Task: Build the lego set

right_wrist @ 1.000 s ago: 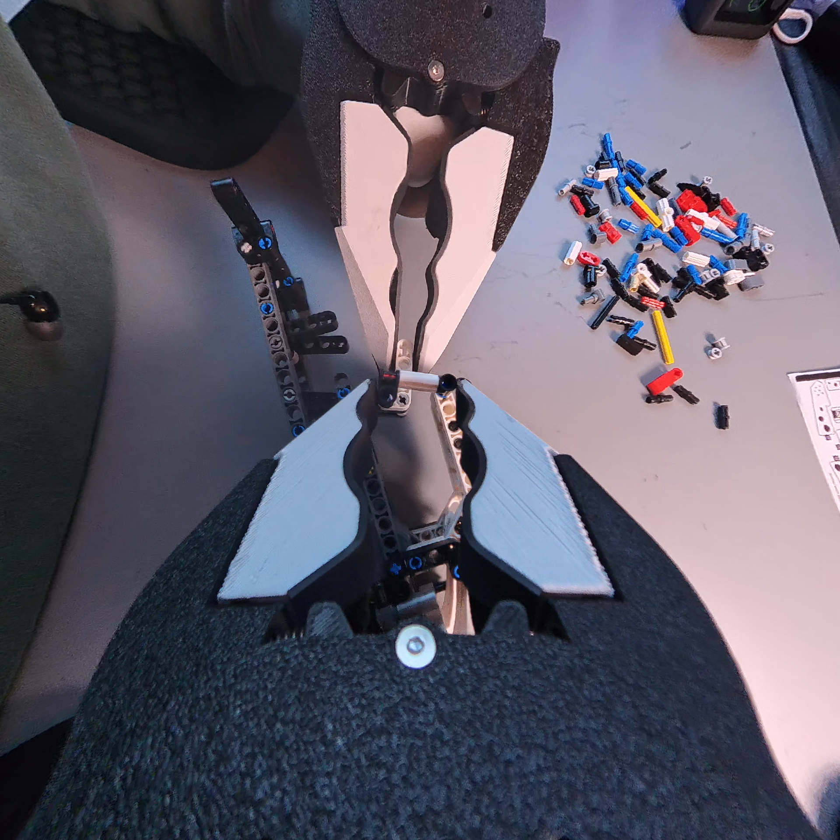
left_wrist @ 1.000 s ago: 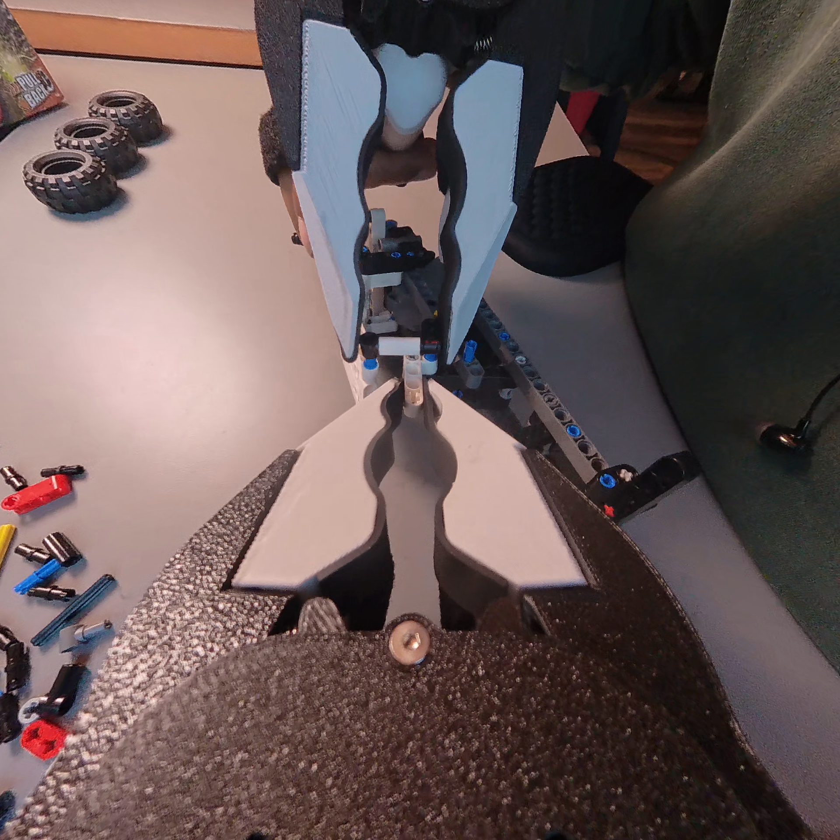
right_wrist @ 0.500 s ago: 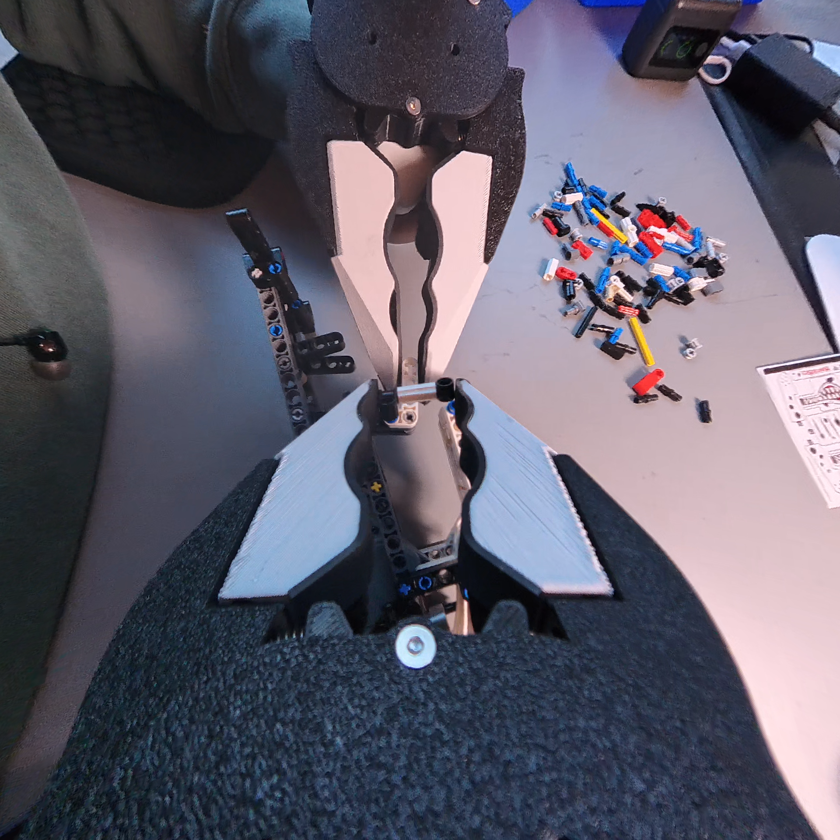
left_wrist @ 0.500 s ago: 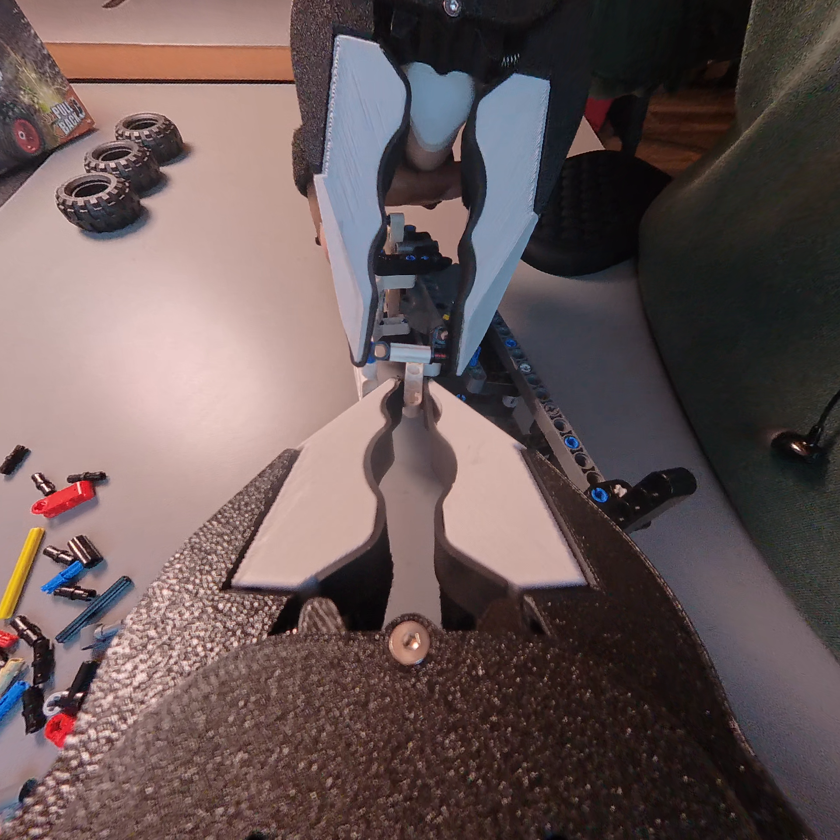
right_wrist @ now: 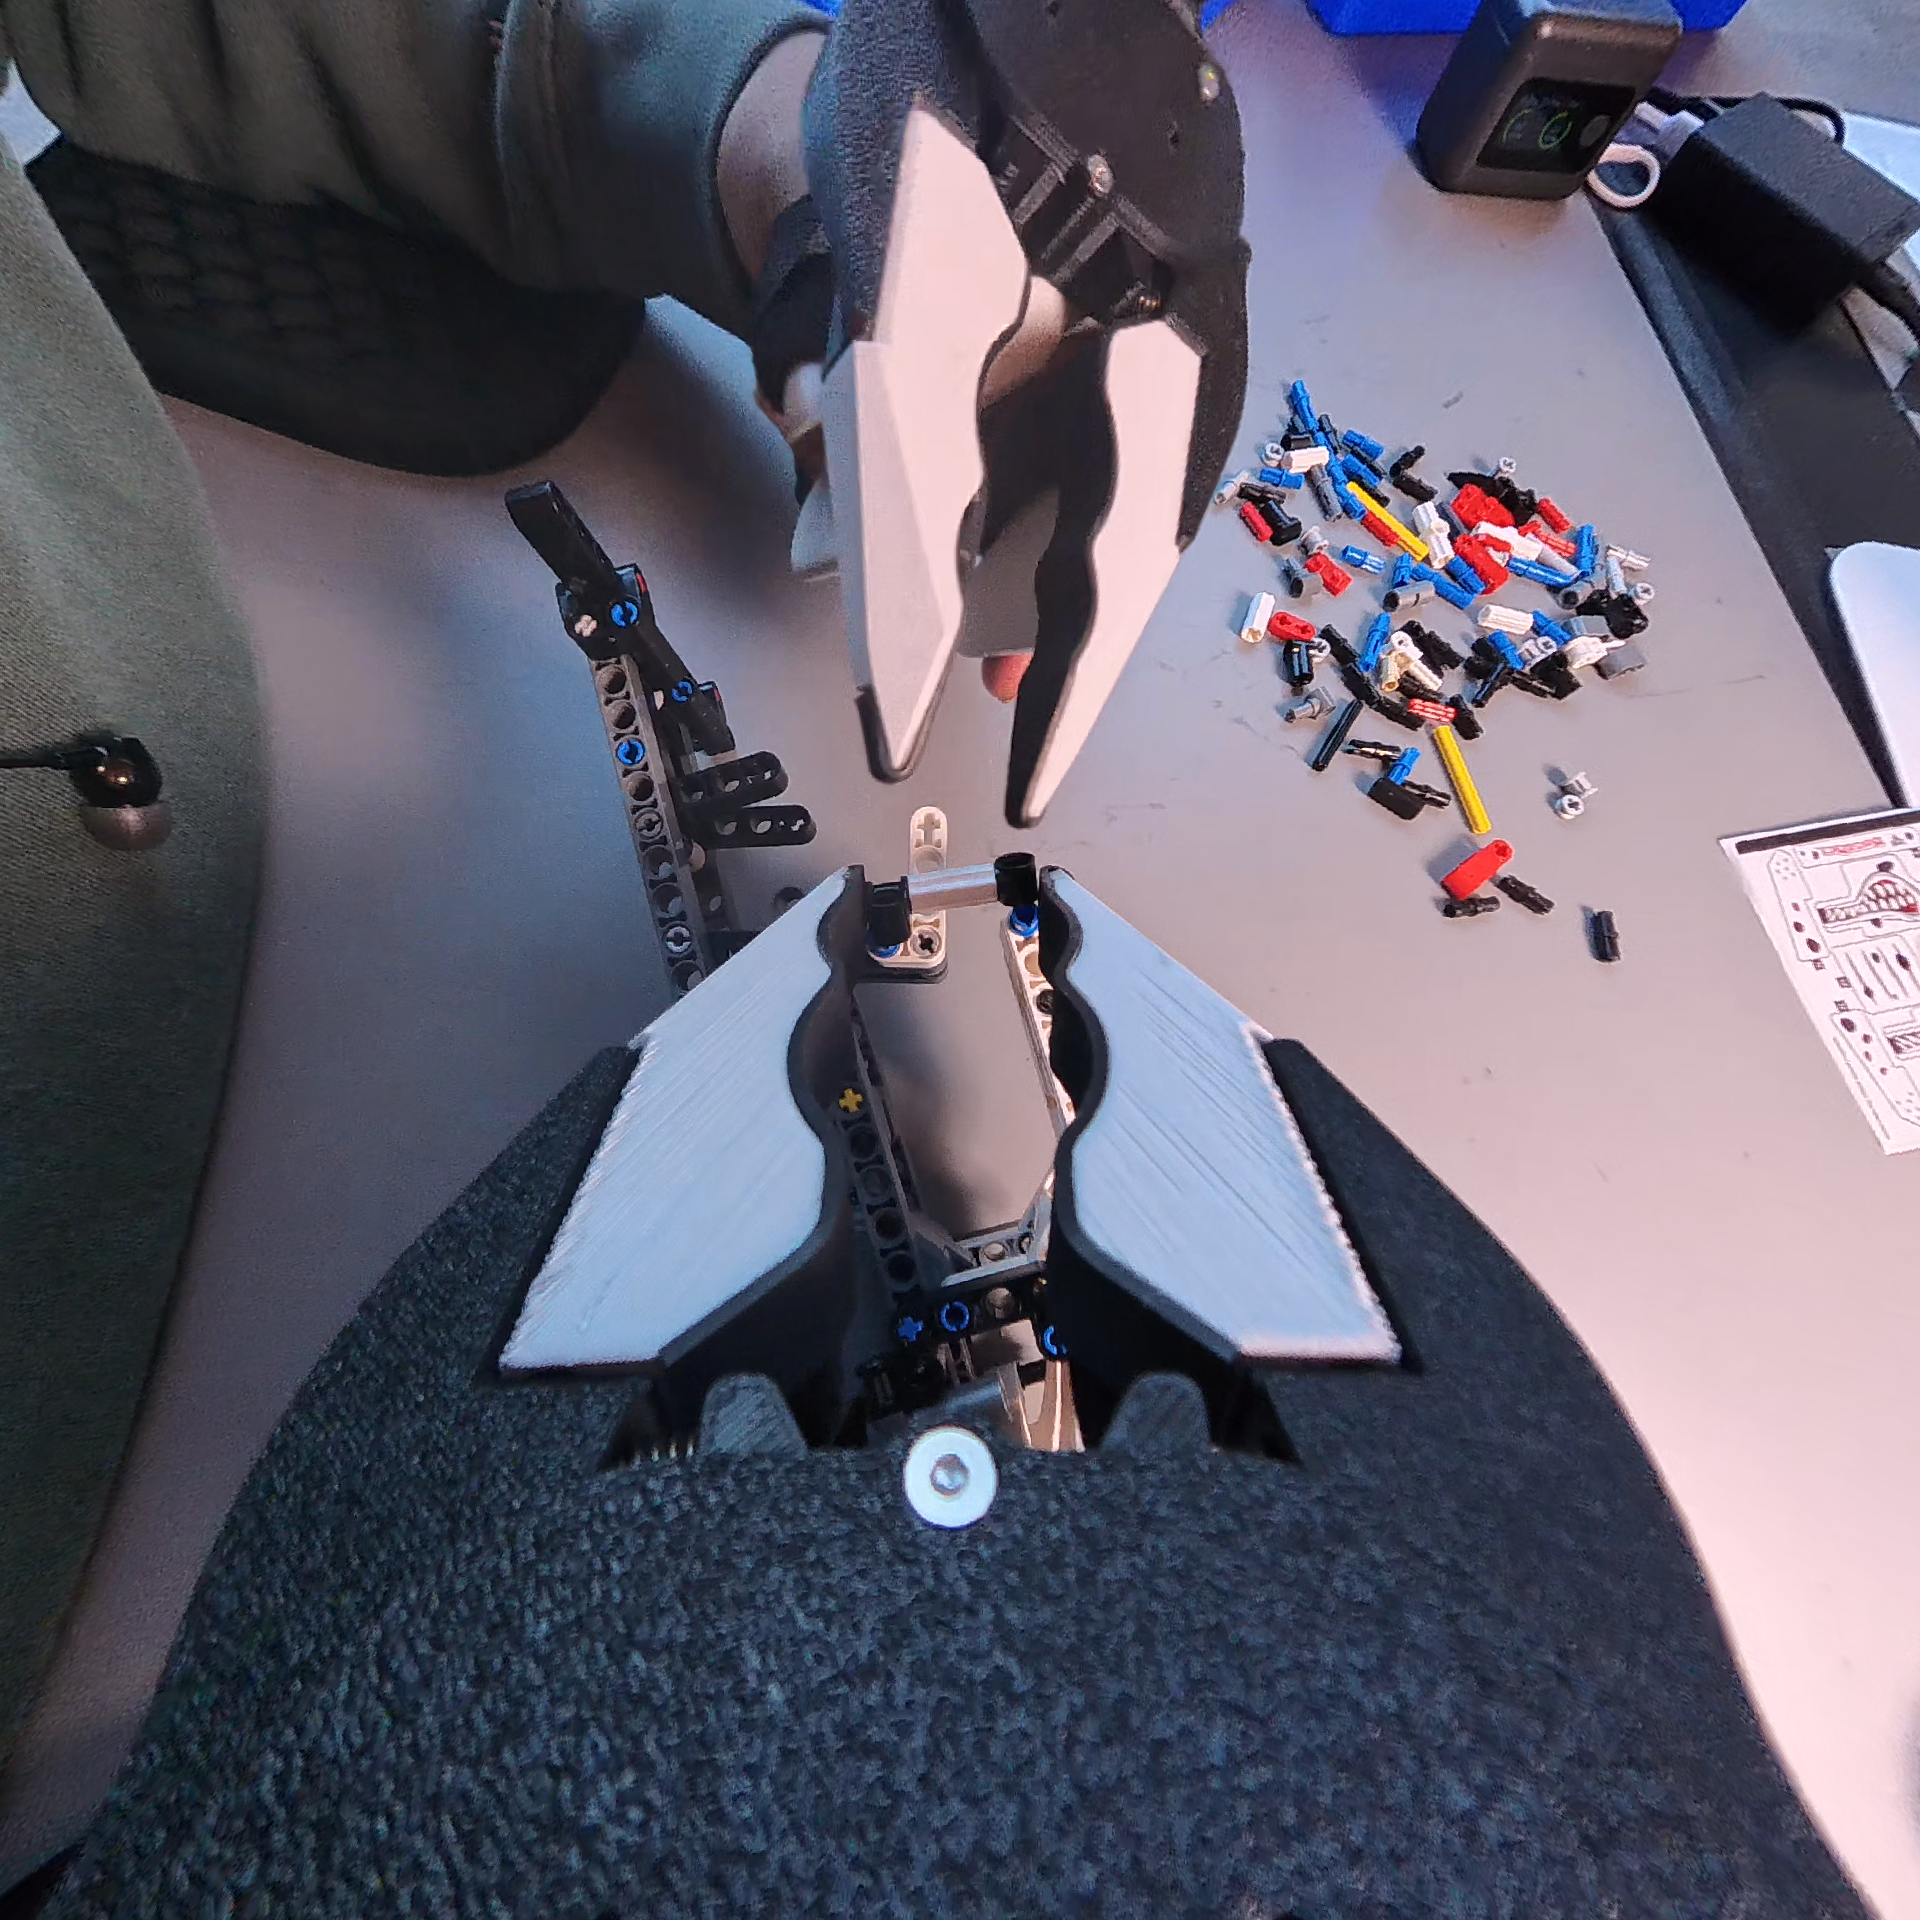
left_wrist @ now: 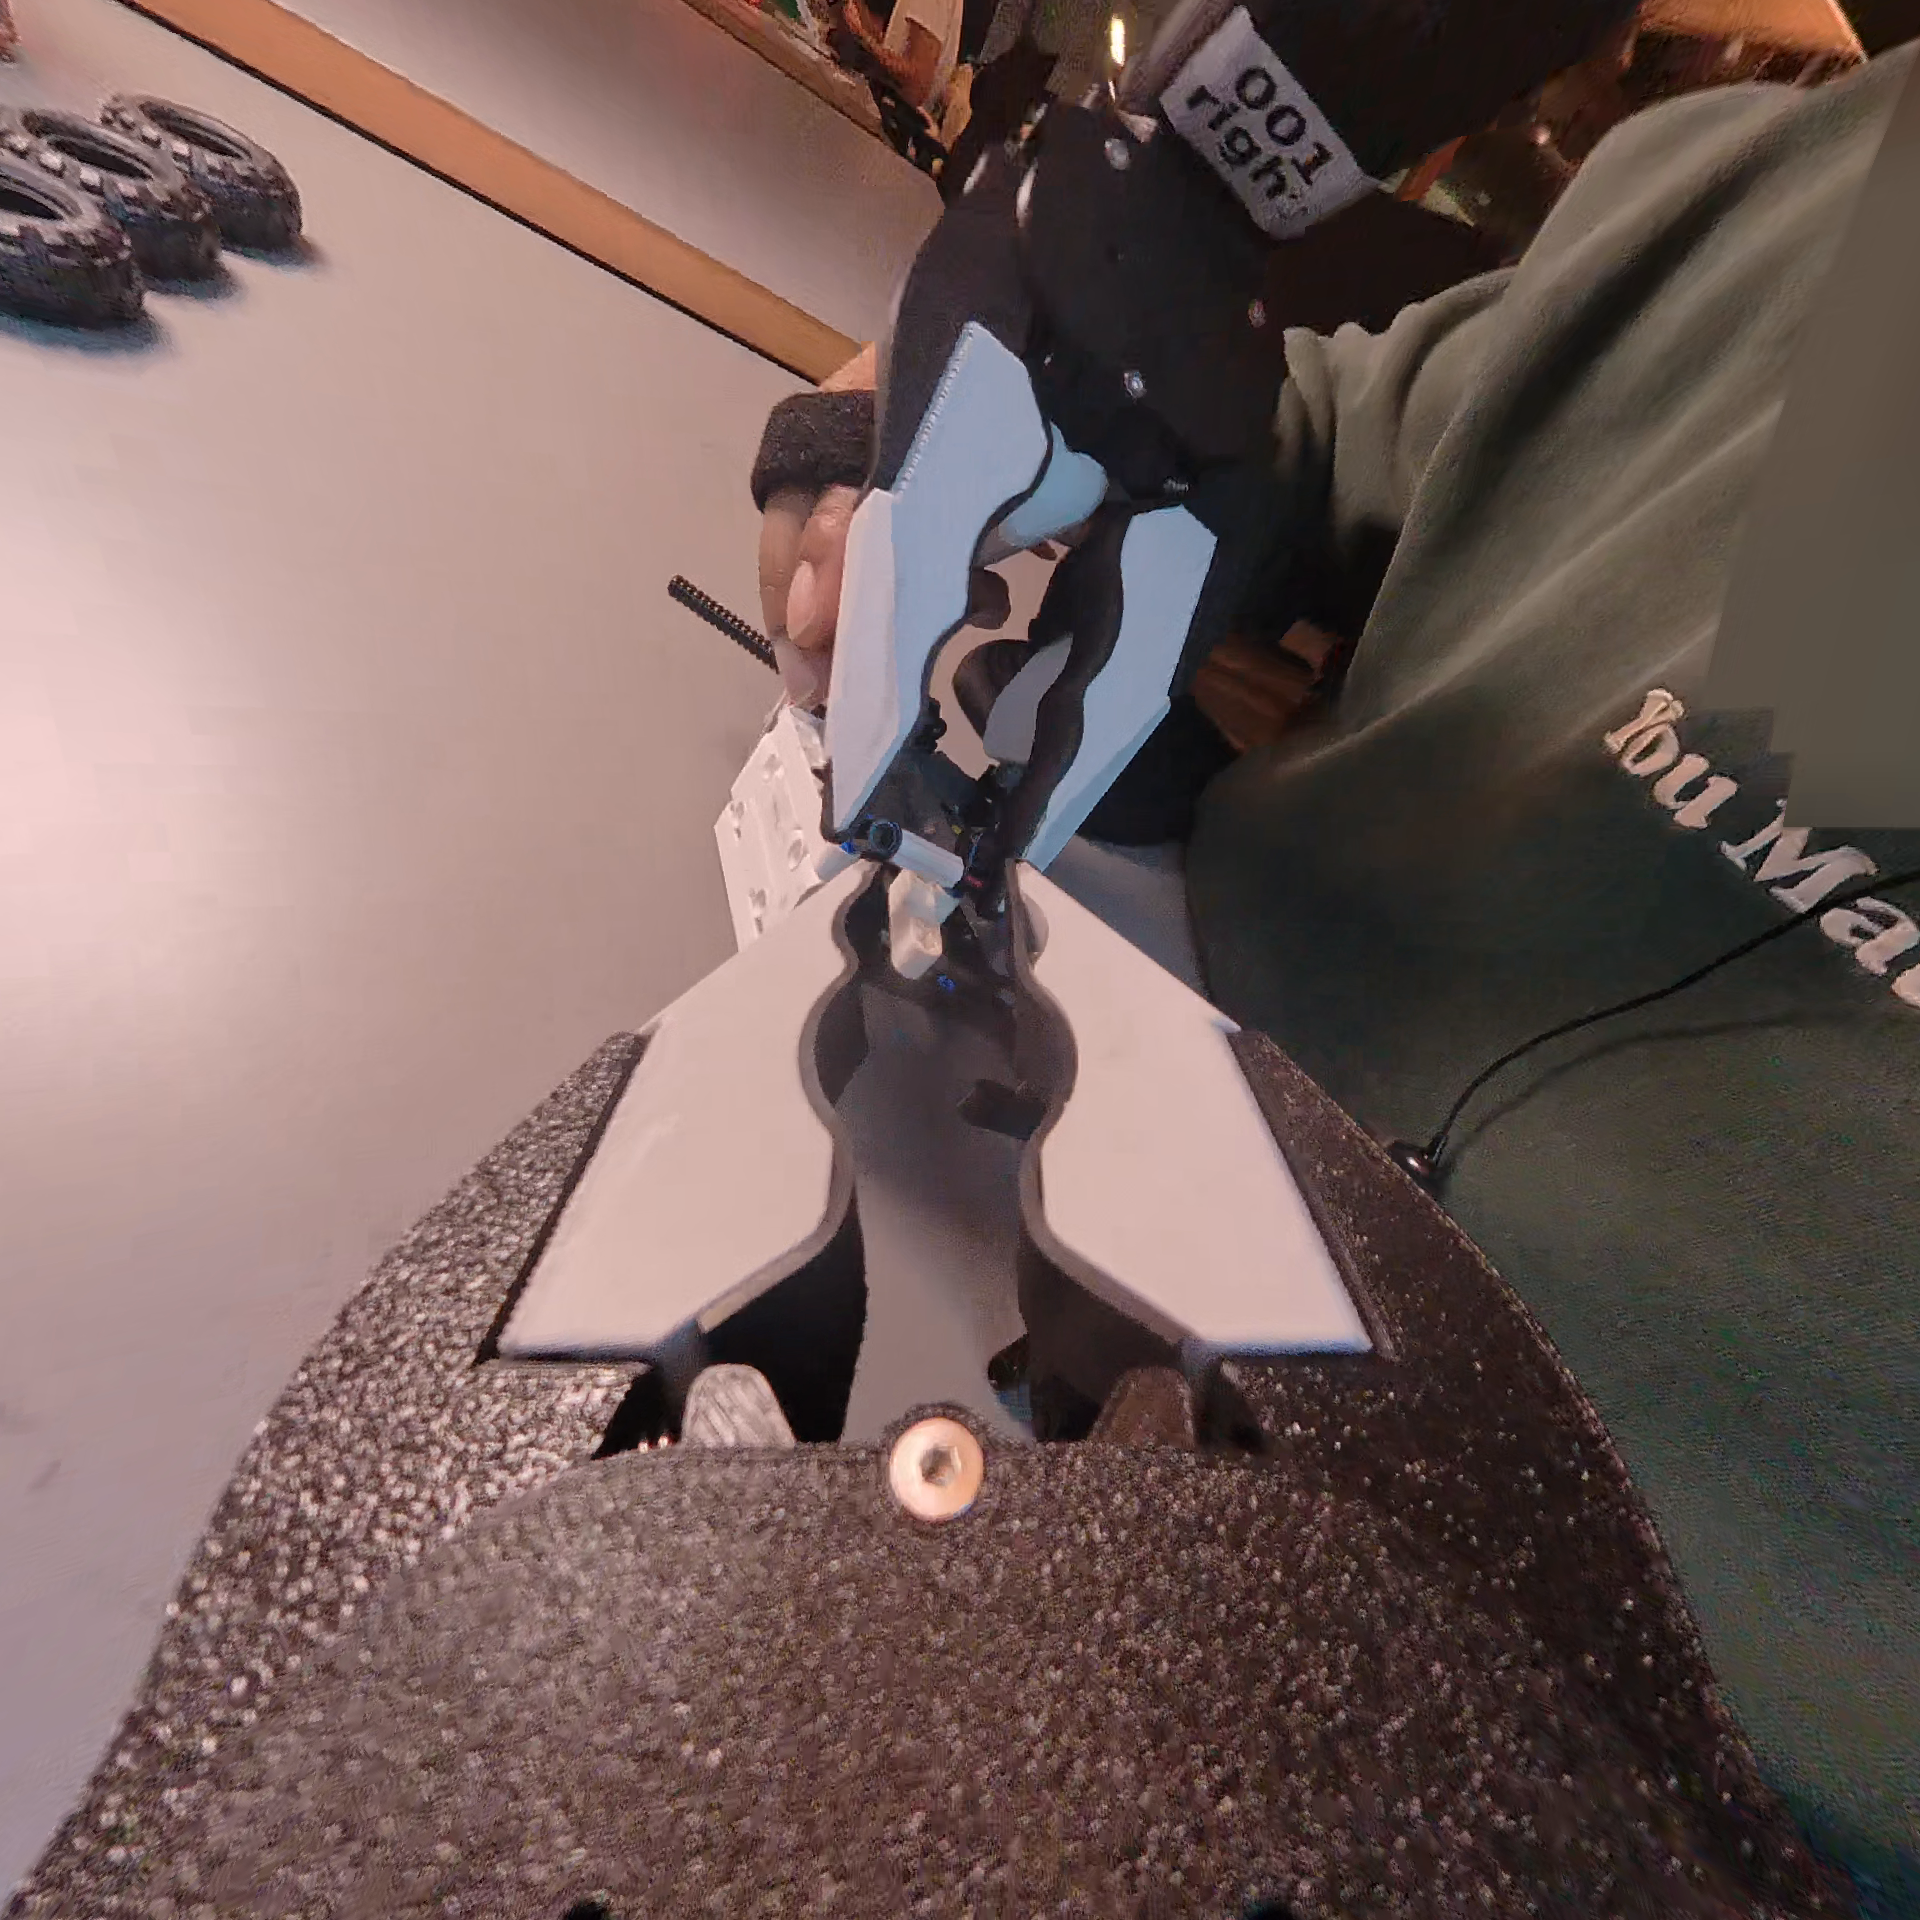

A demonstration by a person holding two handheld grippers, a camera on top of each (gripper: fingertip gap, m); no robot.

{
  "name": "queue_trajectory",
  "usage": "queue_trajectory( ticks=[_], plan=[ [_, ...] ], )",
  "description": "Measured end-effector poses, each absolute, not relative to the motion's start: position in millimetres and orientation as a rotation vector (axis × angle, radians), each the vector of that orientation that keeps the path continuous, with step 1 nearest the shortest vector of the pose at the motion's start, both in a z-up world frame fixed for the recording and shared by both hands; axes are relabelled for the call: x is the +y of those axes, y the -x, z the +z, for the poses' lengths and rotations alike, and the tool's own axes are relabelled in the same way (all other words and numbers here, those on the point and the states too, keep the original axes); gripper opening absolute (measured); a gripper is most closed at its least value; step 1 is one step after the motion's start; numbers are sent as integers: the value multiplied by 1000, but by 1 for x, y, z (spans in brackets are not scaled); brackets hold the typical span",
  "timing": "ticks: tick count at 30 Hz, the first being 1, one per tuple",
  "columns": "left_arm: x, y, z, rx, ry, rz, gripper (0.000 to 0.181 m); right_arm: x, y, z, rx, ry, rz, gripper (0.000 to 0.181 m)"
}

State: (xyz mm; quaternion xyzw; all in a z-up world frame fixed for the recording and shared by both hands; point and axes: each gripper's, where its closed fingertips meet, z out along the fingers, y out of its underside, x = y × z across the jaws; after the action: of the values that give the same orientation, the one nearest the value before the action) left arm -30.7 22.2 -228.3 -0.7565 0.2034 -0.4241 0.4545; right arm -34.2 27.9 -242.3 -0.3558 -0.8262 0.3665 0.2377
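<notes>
Clearly Held: Lego Frame Between the Right Fingers

Leftmost in the right wrist view, a long black studless beam of the grey and black lego frame is seen lying on the pale grey surface. The frame's short silver crossbar is clamped between the tips of the right hand-held gripper. Just beyond, the left hand-held gripper is held with its fingers apart and nothing between them. Farther right, a heap of small blue, red and black lego pieces is spread, then a printed sticker sheet.
</notes>
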Motion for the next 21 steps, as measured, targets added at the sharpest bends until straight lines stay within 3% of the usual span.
queue_trajectory(
  ticks=[8,12,21],
  plan=[
    [29,30,-218,223,1878,-1350,25,20,35,-219,-2157,857,1088,32],
    [27,23,-201,131,1789,-1554,13,18,36,-206,-2079,800,1108,32],
    [37,19,-216,-101,2002,-1577,7,33,25,-214,-2167,721,942,36]
  ],
)
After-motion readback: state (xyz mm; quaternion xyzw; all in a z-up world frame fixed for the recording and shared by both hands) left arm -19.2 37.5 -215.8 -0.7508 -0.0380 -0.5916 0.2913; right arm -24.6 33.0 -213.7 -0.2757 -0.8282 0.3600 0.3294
